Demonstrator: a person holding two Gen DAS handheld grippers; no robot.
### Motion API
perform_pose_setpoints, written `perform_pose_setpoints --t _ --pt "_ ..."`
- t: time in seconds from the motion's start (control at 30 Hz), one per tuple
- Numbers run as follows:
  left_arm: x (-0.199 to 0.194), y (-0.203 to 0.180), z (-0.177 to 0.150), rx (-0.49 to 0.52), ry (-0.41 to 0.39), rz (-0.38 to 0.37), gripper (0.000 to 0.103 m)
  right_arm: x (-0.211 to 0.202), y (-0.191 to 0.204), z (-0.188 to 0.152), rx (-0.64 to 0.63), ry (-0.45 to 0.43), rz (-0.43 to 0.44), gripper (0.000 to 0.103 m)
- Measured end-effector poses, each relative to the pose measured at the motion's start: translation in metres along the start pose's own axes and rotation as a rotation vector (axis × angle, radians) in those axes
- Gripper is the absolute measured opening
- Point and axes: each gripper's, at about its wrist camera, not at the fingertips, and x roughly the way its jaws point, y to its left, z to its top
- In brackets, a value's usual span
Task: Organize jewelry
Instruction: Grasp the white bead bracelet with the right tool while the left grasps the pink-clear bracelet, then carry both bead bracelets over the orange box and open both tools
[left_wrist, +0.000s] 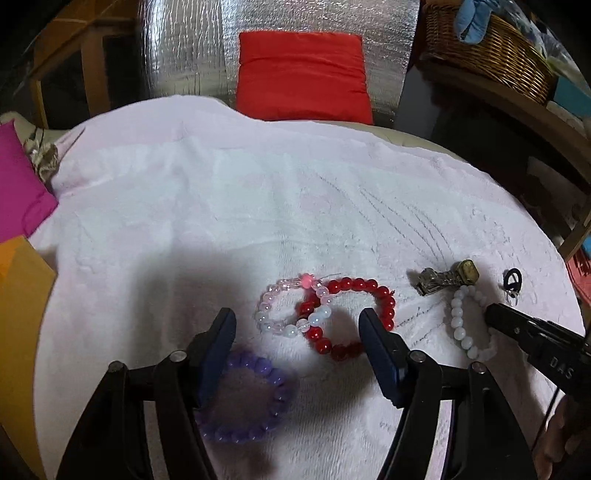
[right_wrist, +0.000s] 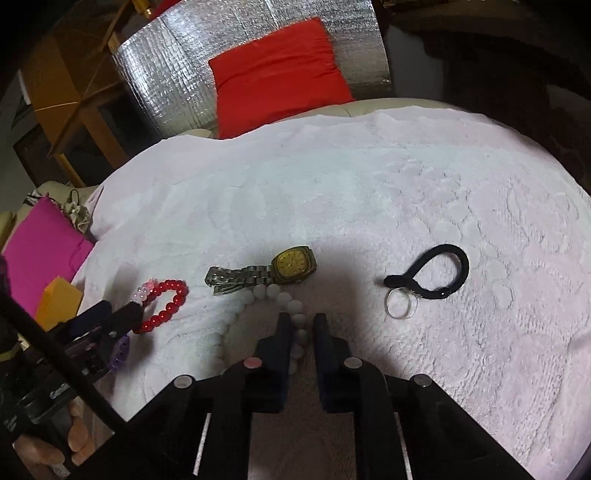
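Low in the frame, our left hand-held gripper (left_wrist: 297, 325) gapes wide and empty above the purple bracelet (left_wrist: 251, 398). Our right hand-held gripper (right_wrist: 301, 325), nearly closed, pinches the white bead bracelet (right_wrist: 273, 293); the watch (right_wrist: 293, 264) lies just beyond.

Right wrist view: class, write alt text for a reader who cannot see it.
The right tool is nearly closed around a white bead bracelet on a pale towel. Just beyond lies a gold-faced watch; to the right, a black loop with a metal ring; to the left, a red bead bracelet.
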Motion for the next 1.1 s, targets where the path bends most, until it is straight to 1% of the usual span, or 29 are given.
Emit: perform_pose_setpoints --t 0.03,0.07,0.1,0.13,0.2,0.27,0.3,0.33,0.47,0.8,0.97,1.1 --pt "0.002 0.000 0.001 -0.003 0.004 -0.009 0.055 -0.001 -0.001 0.000 0.001 -0.002 0.006 0.010" --pt "0.003 0.000 0.001 -0.005 0.007 -0.014 0.044 -0.003 -0.002 0.000 0.007 -0.004 0.014 0.010" --pt "0.004 0.001 0.001 -0.006 0.006 -0.012 0.038 -0.004 -0.003 0.000 0.016 -0.004 0.022 0.010" --pt "0.004 0.003 0.002 -0.006 0.005 -0.011 0.035 -0.006 -0.005 0.001 0.026 -0.007 0.033 0.010" --pt "0.003 0.005 0.002 -0.012 0.005 -0.021 0.019 -0.009 -0.007 0.002 0.042 -0.009 0.049 0.010" --pt "0.000 0.008 0.003 -0.021 -0.001 -0.027 0.017 -0.012 -0.007 0.003 0.052 -0.013 0.057 0.010" --pt "-0.001 0.007 0.003 -0.020 -0.008 -0.024 0.011 -0.014 -0.007 0.003 0.056 -0.013 0.062 0.010" --pt "-0.005 0.008 0.004 -0.018 -0.018 -0.023 0.008 -0.016 -0.006 0.003 0.059 -0.014 0.068 0.010" --pt "-0.025 0.012 0.008 -0.020 -0.068 -0.042 0.008 -0.026 -0.001 0.003 0.060 -0.035 0.090 0.010" --pt "-0.066 0.031 0.009 -0.039 -0.150 -0.079 0.008 -0.053 0.004 0.005 0.062 -0.080 0.168 0.010" --pt "-0.092 0.037 0.004 -0.040 -0.195 -0.070 0.008 -0.066 0.011 0.005 0.070 -0.104 0.209 0.010" --pt "-0.110 0.043 -0.005 -0.040 -0.209 -0.046 0.008 -0.074 0.022 0.004 0.075 -0.117 0.245 0.010"
